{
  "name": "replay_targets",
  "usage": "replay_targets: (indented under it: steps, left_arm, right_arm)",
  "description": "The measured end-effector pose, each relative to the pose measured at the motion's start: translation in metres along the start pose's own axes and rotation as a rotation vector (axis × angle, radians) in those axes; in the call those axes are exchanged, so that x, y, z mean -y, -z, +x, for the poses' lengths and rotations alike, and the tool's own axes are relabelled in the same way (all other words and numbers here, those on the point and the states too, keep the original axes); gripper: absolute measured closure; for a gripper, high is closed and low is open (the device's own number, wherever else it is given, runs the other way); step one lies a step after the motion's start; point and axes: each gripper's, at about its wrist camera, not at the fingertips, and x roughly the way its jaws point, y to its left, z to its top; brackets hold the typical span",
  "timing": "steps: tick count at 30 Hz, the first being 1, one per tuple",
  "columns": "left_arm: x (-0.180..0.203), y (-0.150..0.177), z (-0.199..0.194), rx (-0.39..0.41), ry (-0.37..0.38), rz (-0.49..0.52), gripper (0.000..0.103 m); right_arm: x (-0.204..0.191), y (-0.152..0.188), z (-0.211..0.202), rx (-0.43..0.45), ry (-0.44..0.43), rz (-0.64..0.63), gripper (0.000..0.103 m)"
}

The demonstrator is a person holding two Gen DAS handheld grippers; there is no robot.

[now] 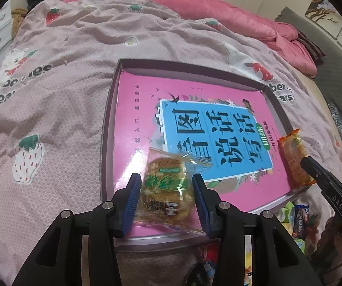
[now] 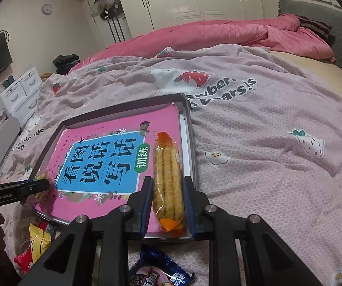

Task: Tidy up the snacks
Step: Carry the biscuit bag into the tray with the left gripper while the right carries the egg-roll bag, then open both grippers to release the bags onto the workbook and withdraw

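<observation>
A round cake packet [image 1: 165, 190] is clamped by the left gripper [image 1: 168, 199]; an egg-roll packet [image 2: 168, 186] is pinched by the right gripper [image 2: 168, 205], both over the tray [image 2: 187, 128].

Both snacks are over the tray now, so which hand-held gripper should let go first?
Probably the right hand-held gripper: its stick-biscuit packet already lies flat along the tray's right rim. The left hand-held gripper holds its round cake packet tilted.

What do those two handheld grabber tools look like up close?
Both are matte black. The left gripper and right gripper each have two angular fingers lined with ribbed blue pads, joined by silver round pivot bolts. White lettering marks their sides.
</observation>
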Motion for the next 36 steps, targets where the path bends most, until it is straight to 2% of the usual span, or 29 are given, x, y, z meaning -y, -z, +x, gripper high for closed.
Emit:
replay_targets:
  steps: [9, 17, 23, 26, 36]
  left_arm:
    - [0.001, -0.004, -0.017, 0.036, 0.019, 0.0, 0.052]
    - [0.004, -0.004, -0.036, 0.071, 0.021, 0.014, 0.049]
    - [0.002, -0.005, -0.053, 0.108, 0.014, 0.017, 0.044]
    - [0.0, -0.006, -0.06, 0.123, 0.016, 0.012, 0.042]
    - [0.0, -0.003, -0.081, 0.151, 0.028, 0.015, 0.037]
  right_arm:
    - [0.005, -0.001, -0.004, 0.008, -0.024, 0.027, 0.077]
    - [0.008, -0.004, -0.015, 0.051, -0.033, 0.049, 0.068]
    - [0.005, -0.008, -0.03, 0.111, -0.017, 0.03, 0.065]
    - [0.004, -0.01, -0.039, 0.139, -0.029, 0.027, 0.059]
    - [-0.006, -0.01, -0.064, 0.189, -0.074, -0.007, 0.052]
